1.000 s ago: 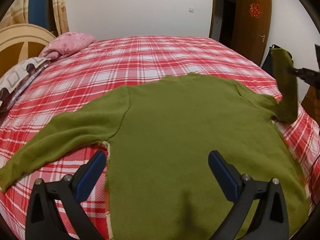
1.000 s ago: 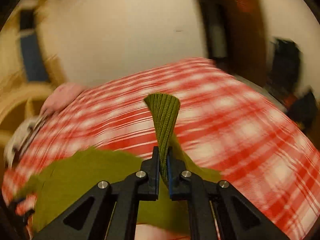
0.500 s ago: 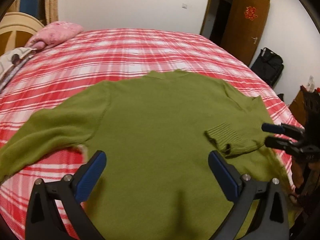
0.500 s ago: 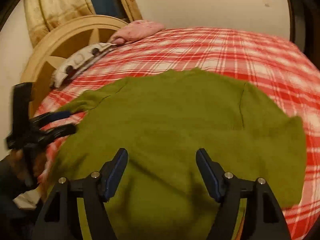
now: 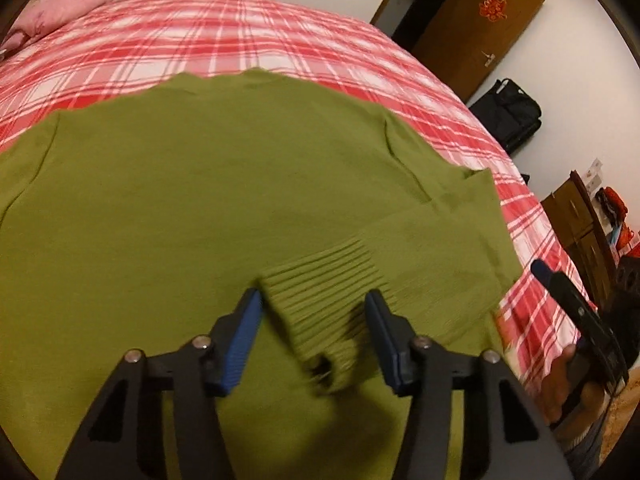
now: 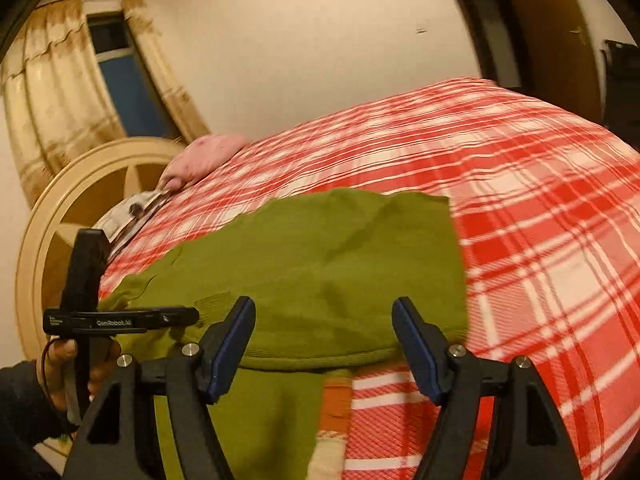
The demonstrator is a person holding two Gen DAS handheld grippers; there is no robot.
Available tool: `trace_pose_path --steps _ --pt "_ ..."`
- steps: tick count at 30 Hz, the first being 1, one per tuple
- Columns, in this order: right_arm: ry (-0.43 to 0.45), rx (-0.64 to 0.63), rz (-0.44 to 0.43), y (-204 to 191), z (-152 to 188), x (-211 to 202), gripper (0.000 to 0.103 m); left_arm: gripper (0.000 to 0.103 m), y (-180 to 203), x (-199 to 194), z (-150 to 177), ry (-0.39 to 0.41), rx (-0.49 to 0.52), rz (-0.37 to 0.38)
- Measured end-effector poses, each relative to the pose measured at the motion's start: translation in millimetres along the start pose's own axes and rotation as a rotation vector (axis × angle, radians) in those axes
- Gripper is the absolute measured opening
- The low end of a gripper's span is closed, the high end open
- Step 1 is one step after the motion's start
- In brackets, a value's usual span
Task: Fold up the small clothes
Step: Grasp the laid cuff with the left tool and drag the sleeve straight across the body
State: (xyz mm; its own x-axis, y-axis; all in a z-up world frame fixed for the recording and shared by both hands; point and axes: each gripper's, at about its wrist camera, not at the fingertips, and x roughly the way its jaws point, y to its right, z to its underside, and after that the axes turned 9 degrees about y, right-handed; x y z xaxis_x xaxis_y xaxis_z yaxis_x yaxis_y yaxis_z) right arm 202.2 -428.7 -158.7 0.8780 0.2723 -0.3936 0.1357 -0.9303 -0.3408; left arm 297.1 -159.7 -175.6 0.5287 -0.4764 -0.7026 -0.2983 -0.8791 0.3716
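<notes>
An olive-green sweater (image 5: 224, 200) lies flat on the red plaid bed (image 5: 240, 36). Its right sleeve is folded across the body, and the ribbed cuff (image 5: 328, 292) lies between the open jaws of my left gripper (image 5: 314, 322). The jaws straddle the cuff without closing on it. My right gripper (image 6: 324, 334) is open and empty, low over the sweater's folded right edge (image 6: 360, 264) near the bed's side. The right gripper also shows in the left wrist view (image 5: 576, 312). The left gripper shows in the right wrist view (image 6: 120, 320). The left sleeve is out of view.
A pink pillow (image 5: 60, 4) and a round wooden headboard (image 6: 80, 184) are at the head of the bed. A wooden door (image 5: 476, 28), a black bag (image 5: 508, 112) and a dark cabinet (image 5: 584, 224) stand past the bed's right side.
The right gripper carried the sleeve over the sweater body, let it go and drew back open. The left gripper moved forward and right, so that its jaws now straddle the cuff.
</notes>
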Motion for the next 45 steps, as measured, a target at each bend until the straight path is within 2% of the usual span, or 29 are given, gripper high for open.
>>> trace_pose_path --steps 2,3,4,5,8,17,21,25,30,40,45 --pt "0.012 0.013 -0.023 -0.5 -1.1 -3.1 0.072 0.054 7.4 4.3 0.3 -0.006 0.02 -0.006" --pt "0.02 0.002 -0.027 -2.4 -1.2 -4.5 0.072 0.051 9.2 5.9 0.5 -0.006 0.031 -0.024" --pt "0.024 -0.022 -0.022 -5.6 -0.6 -4.2 0.072 0.041 9.9 4.3 0.6 0.007 0.03 -0.035" --pt "0.022 -0.049 -0.016 -10.0 1.1 -3.7 0.072 0.01 8.7 2.8 0.0 0.014 0.025 -0.025" --pt "0.009 -0.063 -0.036 -17.5 4.4 1.4 0.072 0.009 5.5 -0.4 -2.7 0.011 0.001 0.007" --pt "0.0 -0.099 -0.018 -22.4 8.4 7.0 0.072 0.006 17.3 -49.1 -29.4 0.138 0.074 0.078" --pt "0.035 -0.092 -0.021 -20.6 6.9 1.6 0.072 0.006 0.0 -75.3 -45.9 0.194 0.058 0.059" --pt "0.03 -0.098 -0.027 -21.5 7.0 2.6 0.072 0.006 -31.3 -96.1 -56.5 0.232 0.031 0.009" --pt "0.023 -0.118 -0.031 -24.4 8.8 4.4 0.072 0.006 -66.4 -109.4 -55.7 0.24 -0.019 -0.039" --pt "0.0 -0.11 -0.028 -24.0 11.0 9.3 0.072 0.006 -106.5 -112.3 -48.6 0.233 -0.073 -0.085" --pt "-0.025 -0.101 -0.026 -20.5 12.2 14.6 0.072 0.006 -128.1 -85.0 -40.1 0.16 -0.084 -0.111"
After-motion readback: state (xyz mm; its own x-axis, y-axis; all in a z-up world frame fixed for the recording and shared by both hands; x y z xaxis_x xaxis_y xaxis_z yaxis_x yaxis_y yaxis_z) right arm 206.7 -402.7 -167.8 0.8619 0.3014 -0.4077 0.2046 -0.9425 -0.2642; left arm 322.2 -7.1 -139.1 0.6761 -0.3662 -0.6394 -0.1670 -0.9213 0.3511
